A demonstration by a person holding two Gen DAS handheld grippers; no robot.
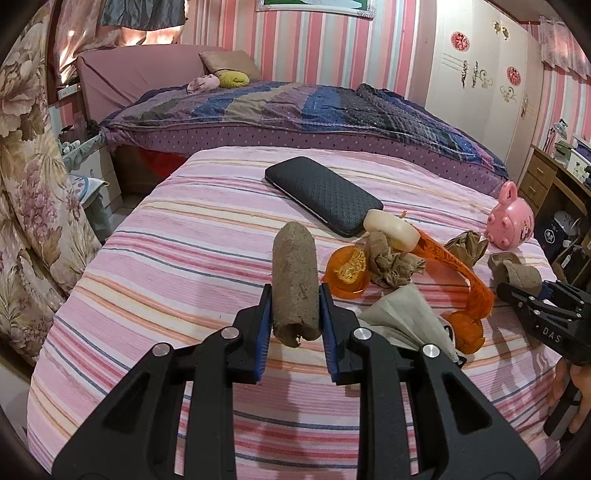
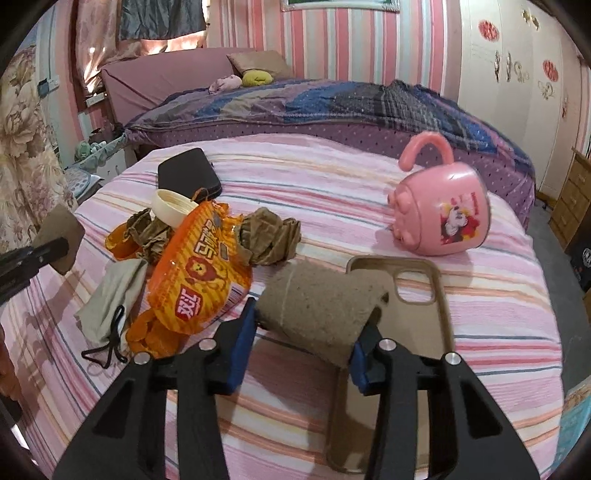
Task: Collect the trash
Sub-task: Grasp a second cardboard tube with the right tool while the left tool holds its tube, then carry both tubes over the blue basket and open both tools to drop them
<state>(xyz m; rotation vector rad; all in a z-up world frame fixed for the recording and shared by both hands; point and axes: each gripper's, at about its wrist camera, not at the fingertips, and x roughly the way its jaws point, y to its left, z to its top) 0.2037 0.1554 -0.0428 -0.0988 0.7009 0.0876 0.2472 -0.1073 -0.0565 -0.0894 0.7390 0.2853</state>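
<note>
A brown cardboard tube stands pinched between the pads of the left tool, at centre frame above the striped bed. The right tool has a second, squashed cardboard tube between its pads, seemingly pinched, at lower centre. Left of it lie an orange snack wrapper and crumpled brown paper; a pink cup lies upper right.

We see a bright room. Sun glows through the curtains at the back. Soft shadows lie on the striped sheet. The edges bend round, with dark corners. Nearby things look blurry.
</note>
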